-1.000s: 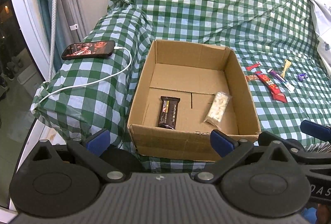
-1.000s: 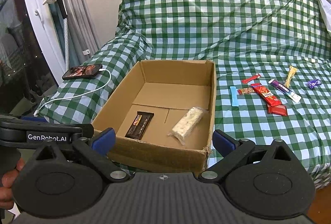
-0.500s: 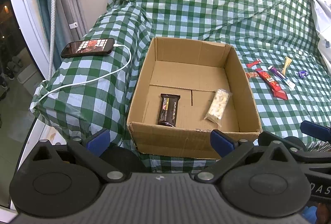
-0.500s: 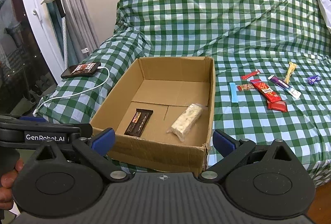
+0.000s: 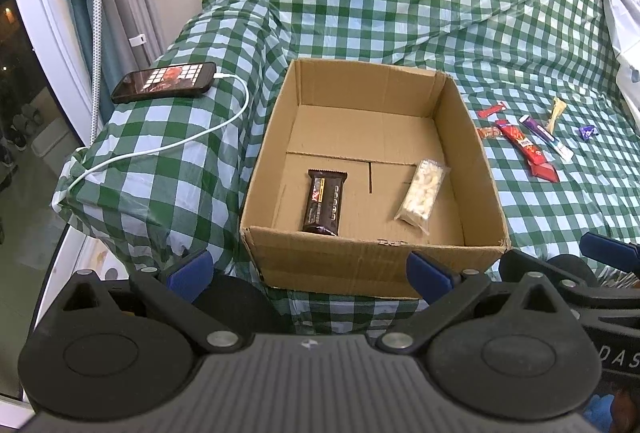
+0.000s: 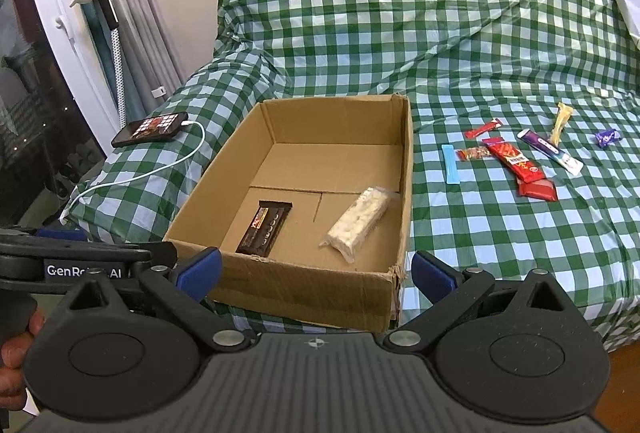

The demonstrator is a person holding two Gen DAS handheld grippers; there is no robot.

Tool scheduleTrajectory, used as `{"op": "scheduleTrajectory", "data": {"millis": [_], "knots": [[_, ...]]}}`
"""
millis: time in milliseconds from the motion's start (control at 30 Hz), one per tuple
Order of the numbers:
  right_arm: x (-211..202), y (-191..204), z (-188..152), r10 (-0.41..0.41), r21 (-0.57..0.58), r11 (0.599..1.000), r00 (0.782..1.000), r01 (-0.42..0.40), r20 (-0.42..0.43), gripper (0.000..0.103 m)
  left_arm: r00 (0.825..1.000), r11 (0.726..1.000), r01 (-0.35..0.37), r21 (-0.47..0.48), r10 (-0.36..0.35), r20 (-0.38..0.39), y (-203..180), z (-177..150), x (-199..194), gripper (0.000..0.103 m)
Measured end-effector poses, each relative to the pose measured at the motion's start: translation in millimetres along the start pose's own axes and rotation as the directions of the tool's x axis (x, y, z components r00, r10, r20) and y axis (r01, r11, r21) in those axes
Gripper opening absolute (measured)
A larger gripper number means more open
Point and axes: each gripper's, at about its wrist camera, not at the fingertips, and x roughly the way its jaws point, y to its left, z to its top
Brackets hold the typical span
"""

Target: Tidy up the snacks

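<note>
A green-and-white checked cloth [image 6: 460,33] covers the seat and backrest, with a curtained window at the far left. Well ahead and left of both claws a phone [image 6: 150,129] lies on the draped armrest, its white cable [image 6: 160,169] trailing toward the near edge. The left gripper [image 5: 308,269] hangs just short of the cardboard box [image 5: 368,265], its blue tips spread wide with nothing between them; the right gripper [image 6: 316,269] stands likewise, wide open and empty, just before the box's near wall. Inside the box, a dark chocolate bar [image 6: 265,227] lies with its long axis running away from the claws, tilted slightly right, and to its right a clear pack of white puffed snack [image 6: 360,221] lies on a similar diagonal; both are near the front wall. Farther right, well ahead of the right claw, loose snacks lie on the cloth: a blue stick [image 6: 450,165] pointing away, a small orange packet [image 6: 474,153], a small red bar [image 6: 483,129], a long red wrapper [image 6: 516,163] with a second red one [image 6: 538,189] at its near end, a purple-and-white tube [image 6: 550,152], a yellow stick [image 6: 562,117] and a purple sweet [image 6: 607,137]. In the left wrist view the box wall hides the blue stick, and the print on the wrappers is too small to read.
</note>
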Motion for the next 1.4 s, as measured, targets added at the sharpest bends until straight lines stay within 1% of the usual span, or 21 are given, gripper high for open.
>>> {"op": "scheduleTrajectory", "data": {"millis": [867,1400], "knots": [[25,-34,-7,0.016,0.105,0.994,0.998,-0.009,-0.061,0.1,0.997,0.998,-0.023,0.055,0.026,-0.069,-23,9,28,0.103],[44,-61,-1,0.004,0.169,0.986,0.996,0.011,-0.088,0.1,0.993,0.996,-0.013,0.092,0.023,-0.116,-48,28,55,0.103]]}}
